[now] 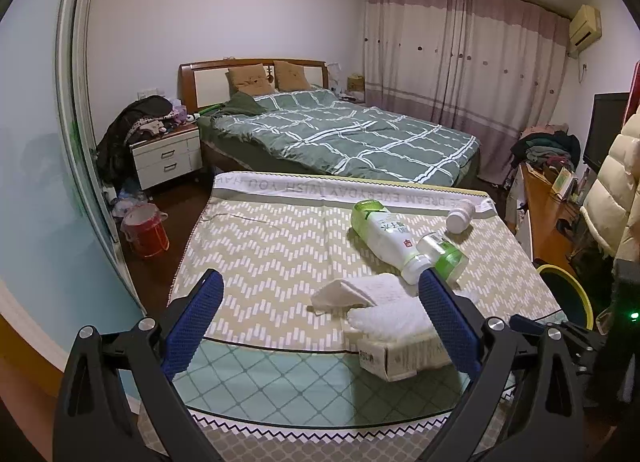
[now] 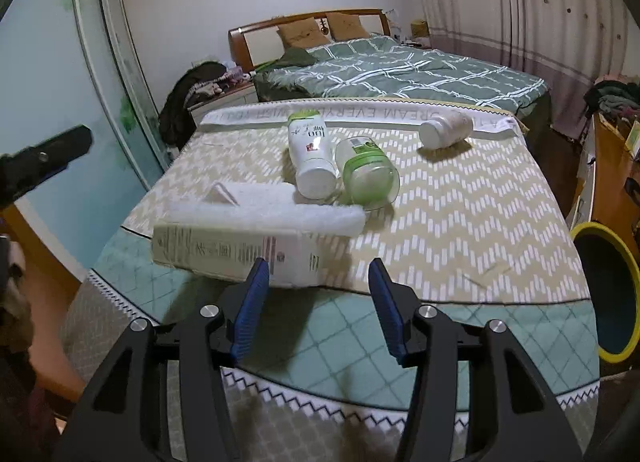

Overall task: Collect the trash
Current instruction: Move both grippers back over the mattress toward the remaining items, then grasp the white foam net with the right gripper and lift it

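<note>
On the cloth-covered table [image 1: 260, 246] lie a white bottle with a green cap [image 1: 384, 236], a clear green-labelled jar [image 1: 444, 252], a small white bottle [image 1: 462, 214], a crumpled tissue [image 1: 340, 294] and a beige carton under white foam [image 1: 400, 350]. My left gripper [image 1: 320, 322] is open above the near edge, the carton by its right finger. In the right wrist view the carton [image 2: 236, 252], bottle [image 2: 312, 154], jar [image 2: 366, 172] and small bottle [image 2: 446, 128] lie ahead. My right gripper [image 2: 318, 302] is open, just short of the carton's right end.
A yellow-rimmed dark bin [image 2: 608, 294] stands at the table's right side, also in the left wrist view [image 1: 568, 294]. A red bucket [image 1: 144, 228] sits on the floor left. A bed [image 1: 340, 134], nightstand [image 1: 166, 158] and cluttered wooden shelf [image 1: 548, 198] lie beyond.
</note>
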### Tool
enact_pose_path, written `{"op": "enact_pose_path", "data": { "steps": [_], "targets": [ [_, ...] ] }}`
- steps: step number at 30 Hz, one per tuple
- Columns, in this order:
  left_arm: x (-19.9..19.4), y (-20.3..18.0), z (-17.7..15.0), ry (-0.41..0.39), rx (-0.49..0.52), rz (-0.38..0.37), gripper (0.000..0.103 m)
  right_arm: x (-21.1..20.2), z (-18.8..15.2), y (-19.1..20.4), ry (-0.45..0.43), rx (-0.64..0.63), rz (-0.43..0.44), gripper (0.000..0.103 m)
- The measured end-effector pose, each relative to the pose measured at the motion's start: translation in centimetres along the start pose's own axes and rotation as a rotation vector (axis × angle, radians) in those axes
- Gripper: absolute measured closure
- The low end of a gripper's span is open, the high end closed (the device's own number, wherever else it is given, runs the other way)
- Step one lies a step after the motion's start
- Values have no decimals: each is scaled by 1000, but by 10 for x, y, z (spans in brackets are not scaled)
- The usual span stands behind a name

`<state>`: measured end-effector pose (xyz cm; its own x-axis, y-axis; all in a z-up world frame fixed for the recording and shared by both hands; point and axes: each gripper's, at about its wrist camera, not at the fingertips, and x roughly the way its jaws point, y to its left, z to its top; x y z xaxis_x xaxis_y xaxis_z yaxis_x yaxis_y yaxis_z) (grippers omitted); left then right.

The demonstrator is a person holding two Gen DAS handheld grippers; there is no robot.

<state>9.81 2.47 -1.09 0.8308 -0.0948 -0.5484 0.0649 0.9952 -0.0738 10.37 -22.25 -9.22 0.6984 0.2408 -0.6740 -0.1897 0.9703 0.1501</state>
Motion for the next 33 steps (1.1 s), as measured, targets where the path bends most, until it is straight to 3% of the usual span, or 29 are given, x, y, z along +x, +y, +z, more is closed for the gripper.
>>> {"op": "enact_pose_path", "data": {
  "steps": [12, 17, 22, 28, 33],
  "targets": [
    [-6, -1, 0, -14, -3, 0, 7, 44, 11, 14, 56, -10, 29, 53],
    [-7, -1, -1, -12, -6, -1, 7, 77, 24, 9, 113, 6, -18, 40],
    [-3, -2, -3, 5, -7, -12, 7, 96, 22, 5, 157, 30, -13, 38],
    [4, -2, -5, 20, -10, -20, 7, 109, 21, 8, 163, 0, -63, 43],
    [5, -2, -5, 20, -8, -21, 7, 105, 21, 3, 158, 25, -43, 65]
  ]
}}
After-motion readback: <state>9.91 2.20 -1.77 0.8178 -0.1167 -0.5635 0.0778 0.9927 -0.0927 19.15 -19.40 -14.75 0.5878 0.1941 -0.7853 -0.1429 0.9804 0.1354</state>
